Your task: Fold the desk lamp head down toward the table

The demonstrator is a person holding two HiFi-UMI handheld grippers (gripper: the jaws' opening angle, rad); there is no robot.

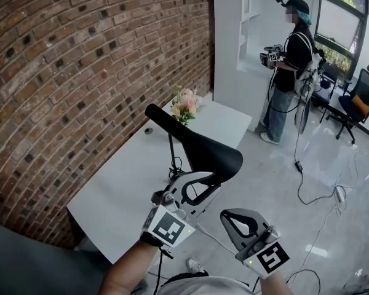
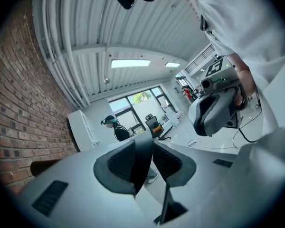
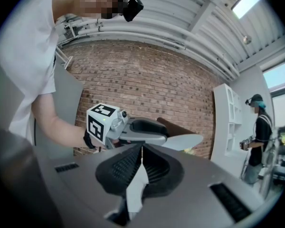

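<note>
1. My left gripper (image 1: pixel 214 183) is clamped on the near end of the desk lamp head (image 1: pixel 200 149), up over the white table (image 1: pixel 123 189). I'd push down slowly and let the hinge lead.
2. Right gripper (image 1: pixel 230 216) is closed and empty, just beside it.
3. The head's a smooth matte black paddle on a thin stem (image 1: pixel 171 152).

Bright daylight comes in through big windows (image 1: pixel 339 23), and long ceiling lights (image 2: pixel 128 63) glow. Picture edges bend and go dark. Near things look soft.
</note>
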